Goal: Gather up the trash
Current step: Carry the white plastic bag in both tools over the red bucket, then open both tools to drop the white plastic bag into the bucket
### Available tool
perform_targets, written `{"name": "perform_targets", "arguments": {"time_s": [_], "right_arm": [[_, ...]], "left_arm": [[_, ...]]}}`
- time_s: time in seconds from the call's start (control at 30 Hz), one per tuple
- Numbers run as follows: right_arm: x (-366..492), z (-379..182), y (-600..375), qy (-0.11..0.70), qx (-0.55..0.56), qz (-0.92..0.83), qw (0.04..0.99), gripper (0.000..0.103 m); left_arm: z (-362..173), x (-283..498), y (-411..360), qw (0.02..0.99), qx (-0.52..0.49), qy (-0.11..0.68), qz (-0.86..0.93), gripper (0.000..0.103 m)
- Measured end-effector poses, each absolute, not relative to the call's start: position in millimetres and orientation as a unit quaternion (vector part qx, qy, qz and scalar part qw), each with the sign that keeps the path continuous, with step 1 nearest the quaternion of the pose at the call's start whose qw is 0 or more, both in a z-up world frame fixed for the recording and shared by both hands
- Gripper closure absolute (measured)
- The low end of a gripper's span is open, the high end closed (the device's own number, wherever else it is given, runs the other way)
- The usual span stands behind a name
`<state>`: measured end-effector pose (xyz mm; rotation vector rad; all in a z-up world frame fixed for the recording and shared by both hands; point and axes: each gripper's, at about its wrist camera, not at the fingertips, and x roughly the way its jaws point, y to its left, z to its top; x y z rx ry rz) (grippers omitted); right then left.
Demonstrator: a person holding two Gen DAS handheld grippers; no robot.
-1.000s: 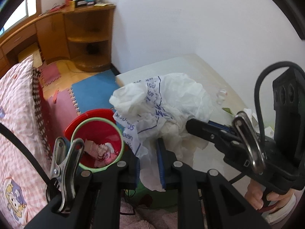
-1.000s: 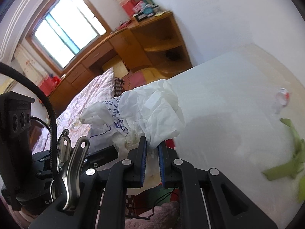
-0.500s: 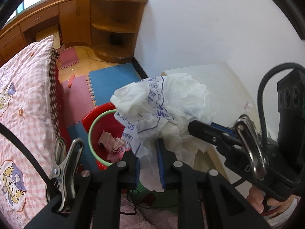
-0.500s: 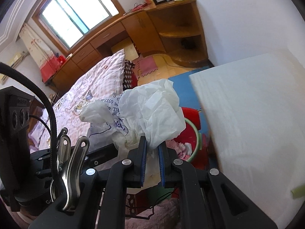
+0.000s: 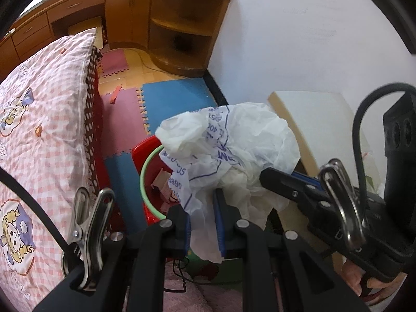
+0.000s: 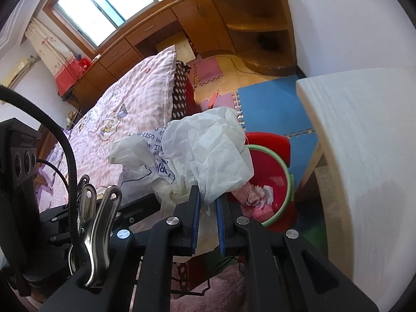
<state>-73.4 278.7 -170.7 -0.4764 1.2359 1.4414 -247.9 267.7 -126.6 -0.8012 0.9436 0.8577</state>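
Crumpled white plastic bag (image 5: 228,156), printed with blue lettering, held up mid-frame in both views, above and partly in front of a red bin (image 6: 270,179) with a green rim on the floor. Pinched from two sides: left gripper (image 5: 202,221) with jaws nearly closed on a hanging fold at lower centre of the left wrist view; right gripper (image 6: 208,221) likewise clamped narrowly on another fold at lower centre of the right wrist view.

Seen only from the left wrist: right gripper reaching in from the right edge, its black finger buried in the bag's creases, with a person's fingers (image 5: 358,280) on the handle at lower right. Seen only from the right wrist: bright window (image 6: 104,7) at upper left, curtain beside it, and deeper into the bin, where pink and white scraps (image 6: 254,195) lie at the bottom. Left gripper's body (image 6: 26,182) visible at the left edge there.

Shared by both: pink checked bed cover (image 5: 39,130) on the left, blue and pink foam floor mats (image 5: 176,96), wooden corner shelf (image 5: 187,26) at the top, pale desk (image 6: 364,143) on the right beside the bin.

Bag surface thin, wrinkled, faintly translucent, bunched into a loose ball wider than either pair of jaws.
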Motion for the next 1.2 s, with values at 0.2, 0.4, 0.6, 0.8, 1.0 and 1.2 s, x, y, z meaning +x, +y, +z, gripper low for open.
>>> {"name": "perform_targets", "arguments": {"time_s": [0.2, 0.4, 0.6, 0.8, 1.0, 1.2], "right_arm": [[-79.4, -194.6, 292.6, 0.537, -0.210, 0.598, 0.557, 0.090], [-78.0, -228.7, 307.0, 0.556, -0.224, 0.573, 0.559, 0.090], [-84.5, -255.8, 324.3, 0.547, -0.258, 0.560, 0.566, 0.090], [-85.6, -286.7, 338.6, 0.549, -0.277, 0.547, 0.568, 0.090], [-85.6, -320.1, 350.5, 0.555, -0.295, 0.531, 0.568, 0.090], [-85.2, -342.5, 358.1, 0.563, -0.308, 0.515, 0.569, 0.089]], "left_arm": [[-153.6, -247.4, 277.7, 0.722, -0.361, 0.439, 0.395, 0.087], [-189.7, -243.9, 290.4, 0.716, -0.374, 0.447, 0.384, 0.087], [-227.3, -240.9, 307.6, 0.710, -0.386, 0.452, 0.378, 0.087], [-258.7, -240.5, 322.2, 0.704, -0.390, 0.457, 0.378, 0.087], [-293.8, -241.1, 336.6, 0.695, -0.394, 0.468, 0.376, 0.087], [-319.2, -236.6, 345.1, 0.688, -0.403, 0.476, 0.370, 0.087]]}}
